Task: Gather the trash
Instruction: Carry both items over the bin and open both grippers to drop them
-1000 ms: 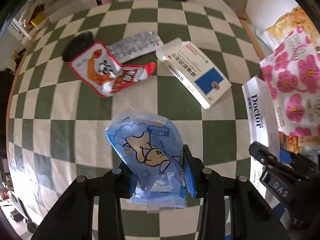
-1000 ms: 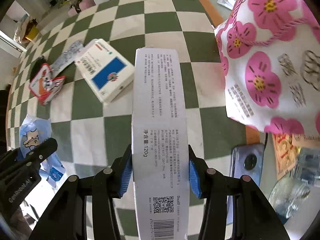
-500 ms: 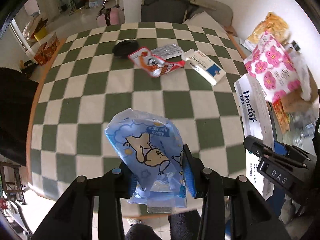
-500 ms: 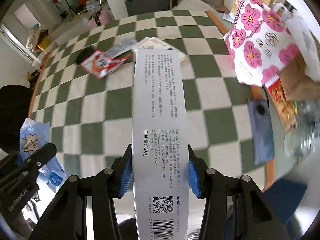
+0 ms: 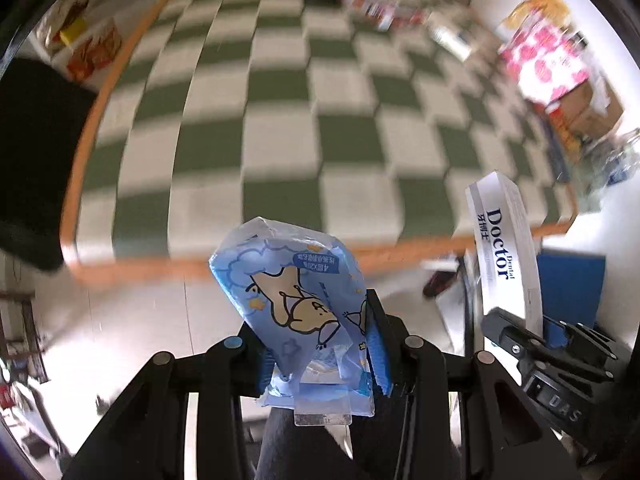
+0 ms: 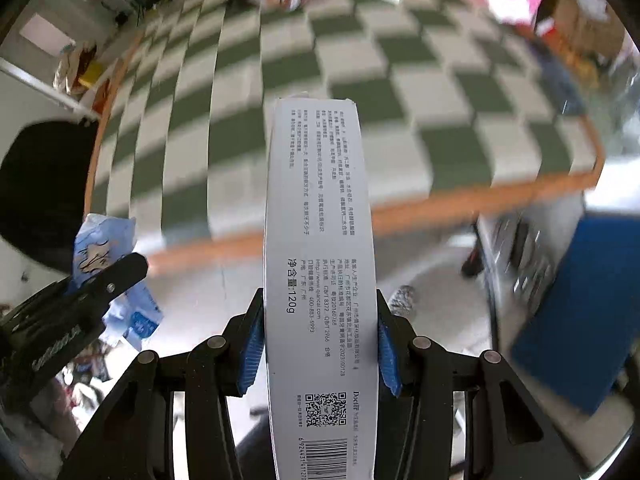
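My left gripper [image 5: 320,344] is shut on a crumpled blue cartoon tissue wrapper [image 5: 296,296] and holds it off the table, beyond its near edge. My right gripper [image 6: 320,344] is shut on a long white "Doctor" toothpaste box [image 6: 320,264], also held off the table. The box shows in the left wrist view [image 5: 504,248] with the right gripper [image 5: 532,344] below it. The wrapper [image 6: 104,248] and the left gripper [image 6: 80,292] show at the left of the right wrist view. Blurred trash lies at the far side of the table [image 5: 384,8].
The green-and-white checked table [image 5: 320,120] with an orange rim lies ahead. A pink flowered bag [image 5: 544,64] and boxes sit at its right side. A blue object [image 6: 576,312] stands low on the right. A black shape [image 5: 36,152] is at the left.
Both grippers have pulled back from the table with their items; the table edge and floor now show, and the view is motion-blurred.
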`<state>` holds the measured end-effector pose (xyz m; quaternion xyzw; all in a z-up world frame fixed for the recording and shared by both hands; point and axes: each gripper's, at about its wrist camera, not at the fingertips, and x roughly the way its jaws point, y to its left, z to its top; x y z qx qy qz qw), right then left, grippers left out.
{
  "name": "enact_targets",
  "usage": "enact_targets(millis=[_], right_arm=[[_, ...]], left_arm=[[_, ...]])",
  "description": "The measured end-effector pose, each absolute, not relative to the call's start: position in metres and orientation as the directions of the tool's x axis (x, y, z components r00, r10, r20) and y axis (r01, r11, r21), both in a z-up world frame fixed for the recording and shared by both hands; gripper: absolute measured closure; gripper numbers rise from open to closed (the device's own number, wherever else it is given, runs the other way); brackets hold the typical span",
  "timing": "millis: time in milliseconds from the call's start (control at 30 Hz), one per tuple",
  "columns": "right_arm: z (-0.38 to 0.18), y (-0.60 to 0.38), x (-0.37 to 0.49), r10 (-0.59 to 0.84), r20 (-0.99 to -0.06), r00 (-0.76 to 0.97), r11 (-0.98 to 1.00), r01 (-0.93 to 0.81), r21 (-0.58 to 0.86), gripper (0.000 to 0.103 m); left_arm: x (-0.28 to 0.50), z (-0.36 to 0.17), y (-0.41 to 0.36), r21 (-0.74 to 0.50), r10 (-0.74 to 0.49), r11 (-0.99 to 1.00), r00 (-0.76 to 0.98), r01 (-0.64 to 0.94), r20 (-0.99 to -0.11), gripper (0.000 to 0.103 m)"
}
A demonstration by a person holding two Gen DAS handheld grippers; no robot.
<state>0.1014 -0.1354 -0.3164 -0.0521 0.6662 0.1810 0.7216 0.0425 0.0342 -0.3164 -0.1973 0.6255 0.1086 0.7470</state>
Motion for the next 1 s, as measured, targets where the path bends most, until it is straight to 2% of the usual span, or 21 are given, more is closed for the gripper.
enact_targets(millis=[233,533,567,633,667,733,767,800,900,933,1000], right_arm=[[-0.444,-0.142,0.035,0.105,-0.98,-0.17,0.925,-0.344,0.158,0.053],[-0.65,-0.131,0.037,0.07,-0.954,-0.29,0.916,-0.361,0.177,0.053],[-0.67,-0.127,0.039,0.069,-0.95,-0.303,0.912,-0.368,0.183,0.053],[-0.712,-0.121,0.043,0.063,-0.946,-0.317,0.909,-0.372,0.186,0.053],[-0.729,-0.117,0.046,0.062,-0.942,-0.33,0.906,-0.378,0.192,0.053],[-0.764,-0.109,0.05,0.067,-0.934,-0.351,0.902,-0.379,0.207,0.052],[-0.779,-0.105,0.051,0.069,-0.928,-0.367,0.896,-0.386,0.219,0.052],[-0.788,-0.102,0.052,0.066,-0.926,-0.372,0.893,-0.392,0.221,0.048],[-0.804,-0.097,0.056,0.096,-0.926,-0.365,0.891,-0.384,0.243,0.009],[-0.804,-0.097,0.056,0.102,-0.931,-0.351,0.89,-0.385,0.243,0.006],[-0.8,-0.097,0.056,0.099,-0.941,-0.324,0.891,-0.392,0.229,0.006]], left_arm=[[-0.012,-0.453,0.042,-0.153,-0.179,0.835,0.003,-0.529,-0.984,0.068],[0.003,-0.653,0.057,-0.212,-0.328,0.752,-0.076,-0.625,-0.941,0.066],[0.006,-0.672,0.058,-0.21,-0.329,0.752,-0.079,-0.625,-0.941,0.063],[0.01,-0.695,0.063,-0.193,-0.309,0.763,-0.085,-0.617,-0.947,0.047],[0.011,-0.706,0.064,-0.194,-0.303,0.765,-0.077,-0.614,-0.95,0.043],[0.014,-0.725,0.069,-0.188,-0.296,0.765,-0.077,-0.616,-0.952,0.013],[0.015,-0.735,0.071,-0.187,-0.295,0.761,-0.075,-0.622,-0.953,0.009],[0.014,-0.739,0.072,-0.185,-0.293,0.759,-0.074,-0.624,-0.953,0.007],[0.007,-0.742,0.077,-0.156,-0.256,0.766,-0.073,-0.623,-0.964,0.007],[0.004,-0.74,0.078,-0.139,-0.23,0.77,-0.068,-0.623,-0.971,0.007],[-0.002,-0.734,0.081,-0.095,-0.167,0.785,-0.061,-0.612,-0.984,0.007]])
